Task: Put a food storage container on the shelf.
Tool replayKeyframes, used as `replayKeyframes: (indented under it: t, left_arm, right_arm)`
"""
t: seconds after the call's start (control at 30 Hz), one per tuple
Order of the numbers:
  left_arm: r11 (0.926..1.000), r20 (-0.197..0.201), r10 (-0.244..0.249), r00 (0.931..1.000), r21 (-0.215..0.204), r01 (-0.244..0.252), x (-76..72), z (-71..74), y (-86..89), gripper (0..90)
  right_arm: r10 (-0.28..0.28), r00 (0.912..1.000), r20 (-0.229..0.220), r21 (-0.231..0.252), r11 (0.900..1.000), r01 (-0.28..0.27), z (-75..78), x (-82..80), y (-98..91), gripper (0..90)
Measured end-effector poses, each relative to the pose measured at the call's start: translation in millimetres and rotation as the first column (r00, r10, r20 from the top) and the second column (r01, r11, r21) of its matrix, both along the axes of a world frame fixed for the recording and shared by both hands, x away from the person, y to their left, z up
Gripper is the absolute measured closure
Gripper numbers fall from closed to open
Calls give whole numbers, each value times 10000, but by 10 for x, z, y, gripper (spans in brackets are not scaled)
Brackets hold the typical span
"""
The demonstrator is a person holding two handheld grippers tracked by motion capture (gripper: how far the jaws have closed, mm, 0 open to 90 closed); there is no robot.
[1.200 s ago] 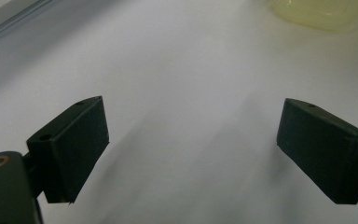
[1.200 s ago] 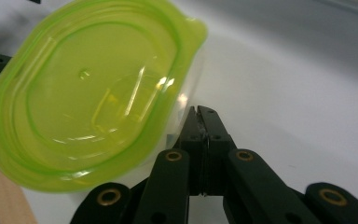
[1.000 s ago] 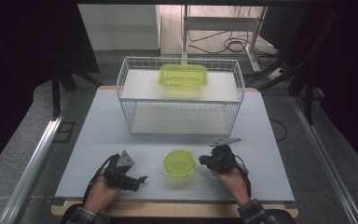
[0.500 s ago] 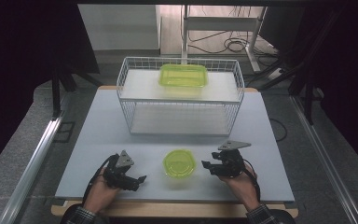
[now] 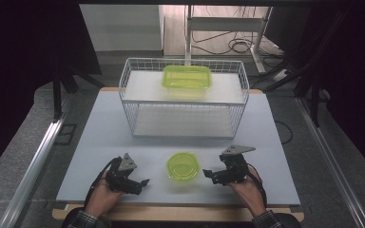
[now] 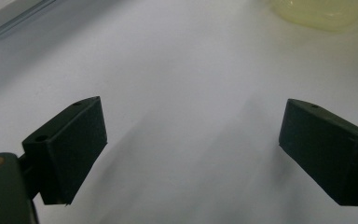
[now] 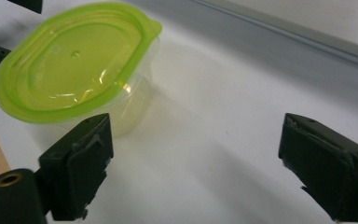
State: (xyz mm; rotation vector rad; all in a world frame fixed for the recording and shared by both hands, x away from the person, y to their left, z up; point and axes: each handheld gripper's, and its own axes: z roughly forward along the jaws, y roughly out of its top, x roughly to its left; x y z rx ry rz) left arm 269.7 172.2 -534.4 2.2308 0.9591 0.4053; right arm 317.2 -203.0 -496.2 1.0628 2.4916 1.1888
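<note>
Sitting on the white surface [image 5: 100, 142] near its front edge: round container [image 5: 183, 166] with green lid, between both grippers and touching neither. Hovering just beside it, right gripper [image 5: 210, 175], jaws having just been opening, now wide apart with nothing between. Resting further off, left gripper [image 5: 144, 183], jaws likewise spread and empty. Standing well behind, wire basket [image 5: 133, 85] holding a green rectangular container [image 5: 187, 76].
</note>
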Motion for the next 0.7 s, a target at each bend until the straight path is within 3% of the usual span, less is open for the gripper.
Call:
replayKeyframes:
  t: [0.2,0.37,0.7]
  left_arm:
    - [10000,-7,-19,10000,33,19,-1,-4,-6,75]
    - [9999,-20,-62,10000,94,62,0,-9,-12,75]
    - [9998,-29,-84,10000,163,85,-2,-14,-16,76]
  right_arm:
    - [233,9997,117,28,9997,-233,10,8,32,41]
    - [414,9991,13,333,9986,-414,16,26,61,34]
    - [514,9974,-513,1051,9934,-458,55,85,120,58]
